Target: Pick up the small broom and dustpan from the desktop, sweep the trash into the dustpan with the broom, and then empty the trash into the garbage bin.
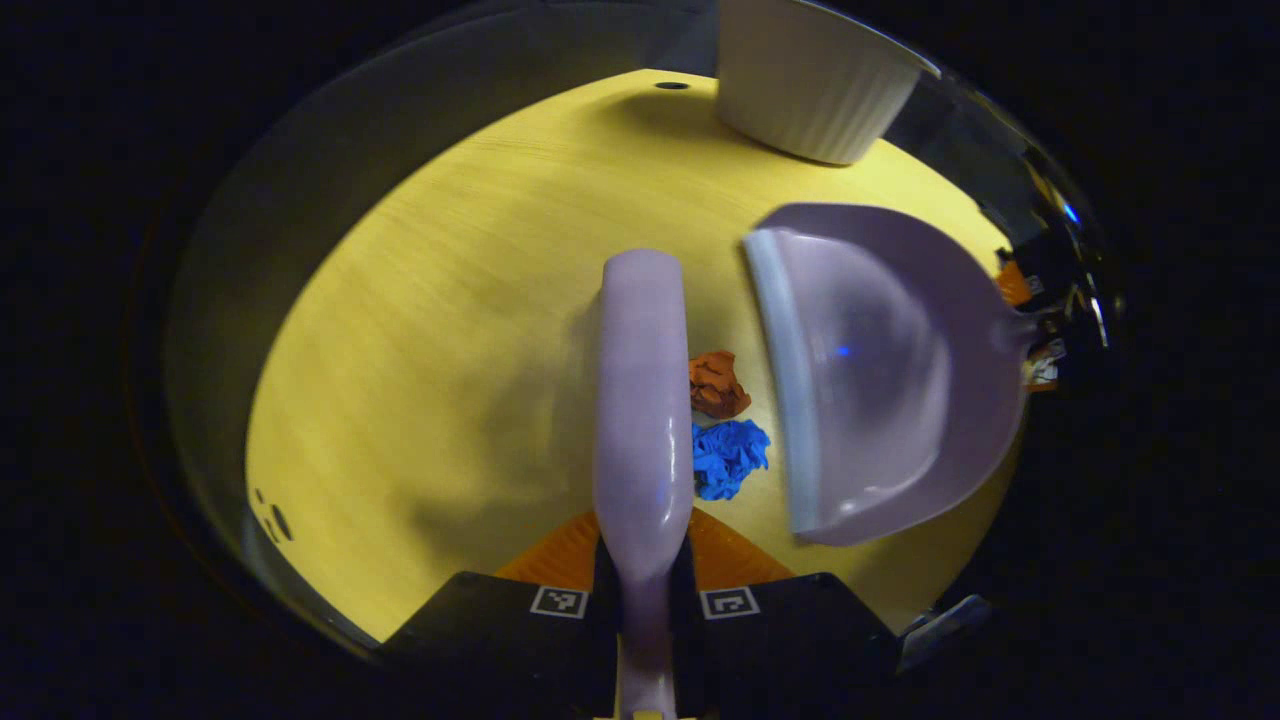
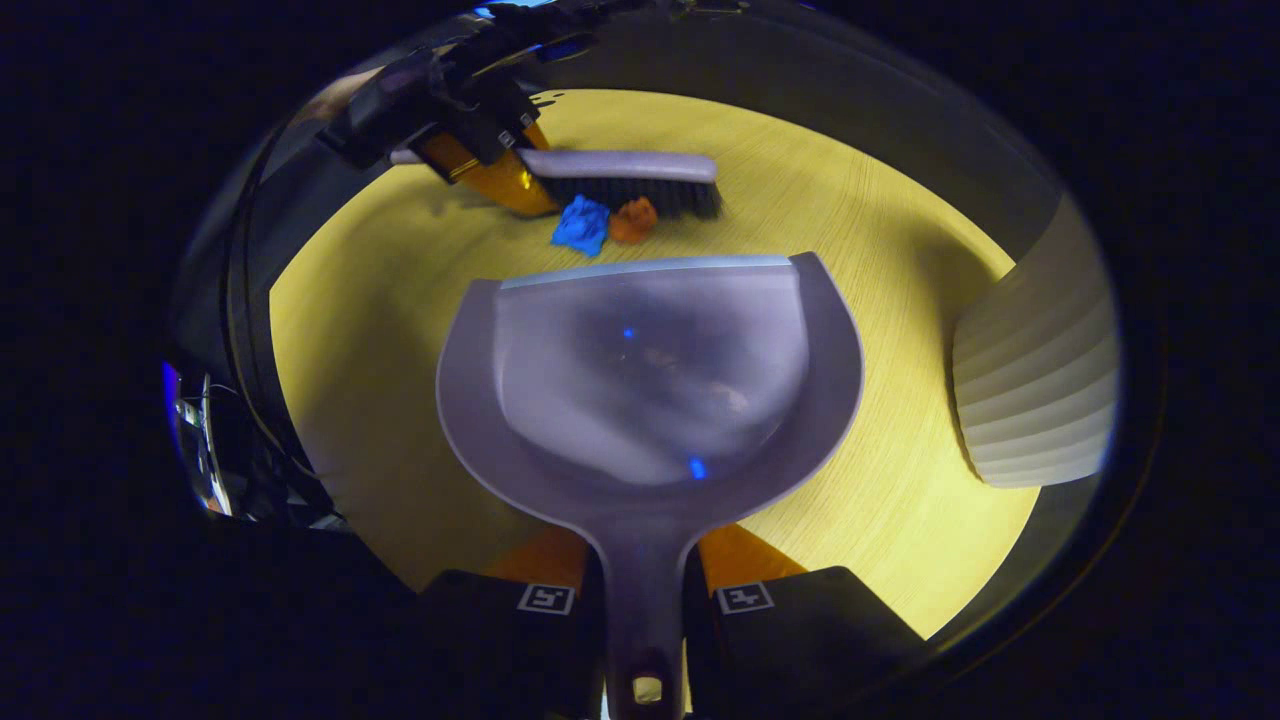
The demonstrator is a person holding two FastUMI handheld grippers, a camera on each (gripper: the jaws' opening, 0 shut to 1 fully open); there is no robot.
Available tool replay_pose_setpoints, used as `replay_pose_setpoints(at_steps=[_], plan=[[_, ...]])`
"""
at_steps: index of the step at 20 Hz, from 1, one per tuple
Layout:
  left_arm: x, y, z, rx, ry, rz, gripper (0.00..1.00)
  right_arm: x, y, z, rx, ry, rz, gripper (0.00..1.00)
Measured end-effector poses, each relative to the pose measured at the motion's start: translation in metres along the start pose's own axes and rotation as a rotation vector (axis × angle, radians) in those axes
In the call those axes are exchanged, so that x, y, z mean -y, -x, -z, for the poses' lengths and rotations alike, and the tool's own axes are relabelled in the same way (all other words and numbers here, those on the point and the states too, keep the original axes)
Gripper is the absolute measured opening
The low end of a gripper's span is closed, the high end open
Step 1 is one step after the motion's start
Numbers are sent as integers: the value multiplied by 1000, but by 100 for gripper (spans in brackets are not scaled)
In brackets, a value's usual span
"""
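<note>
My left gripper (image 1: 645,600) is shut on the handle of the small lilac broom (image 1: 642,400), whose head lies low over the yellow desktop (image 1: 450,330). Just right of the broom lie two crumpled scraps, an orange-brown one (image 1: 718,384) and a blue one (image 1: 728,458). The lilac dustpan (image 1: 880,370) faces them with its pale lip toward the scraps. My right gripper (image 2: 645,600) is shut on the dustpan's handle (image 2: 640,580); its pan (image 2: 650,370) is bare inside. Beyond its lip sit the blue scrap (image 2: 581,225), the orange scrap (image 2: 633,220) and the broom's dark bristles (image 2: 630,195), held by the other gripper (image 2: 470,150).
A white ribbed garbage bin (image 1: 810,80) stands at the desk's far edge, beyond the dustpan; in the right gripper view the bin (image 2: 1035,370) is at the right. A small dark hole (image 1: 671,86) marks the desktop near the bin. Bare yellow surface spreads left of the broom.
</note>
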State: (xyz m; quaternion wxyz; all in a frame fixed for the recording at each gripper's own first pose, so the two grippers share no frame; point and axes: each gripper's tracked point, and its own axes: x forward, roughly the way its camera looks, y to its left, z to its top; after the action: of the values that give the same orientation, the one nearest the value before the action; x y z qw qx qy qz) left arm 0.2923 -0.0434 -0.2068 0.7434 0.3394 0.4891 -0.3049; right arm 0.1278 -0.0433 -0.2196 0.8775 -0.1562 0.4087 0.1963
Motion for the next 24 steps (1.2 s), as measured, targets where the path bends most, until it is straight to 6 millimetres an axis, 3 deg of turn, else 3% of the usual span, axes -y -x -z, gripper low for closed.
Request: replay_pose_setpoints(at_steps=[1,3,6,8,10,15,16,18,22,24], plan=[[21,-2,-3,-5,14,54,24,0,1,2,0,0,-10,37],[49,-5,-4,-17,49,113,29,2,-1,4,-6,-22,-26,40],[97,-1,-1,-29,113,246,27,6,-3,10,4,-23,-15,36],[112,-2,3,-22,114,248,25,6,-5,8,11,-30,-7,40],[121,1,2,9,131,212,27,8,-5,6,24,-21,10,36],[136,32,0,168,206,96,26,17,-5,-2,80,-33,28,40],[136,38,0,202,225,69,26,19,-7,2,84,-40,29,33],[134,56,7,268,276,19,28,17,-8,2,96,-34,40,40],[125,79,47,379,410,-85,27,17,-8,-2,101,-37,59,36],[129,81,75,432,489,-120,26,18,-3,-2,111,-44,88,37]])
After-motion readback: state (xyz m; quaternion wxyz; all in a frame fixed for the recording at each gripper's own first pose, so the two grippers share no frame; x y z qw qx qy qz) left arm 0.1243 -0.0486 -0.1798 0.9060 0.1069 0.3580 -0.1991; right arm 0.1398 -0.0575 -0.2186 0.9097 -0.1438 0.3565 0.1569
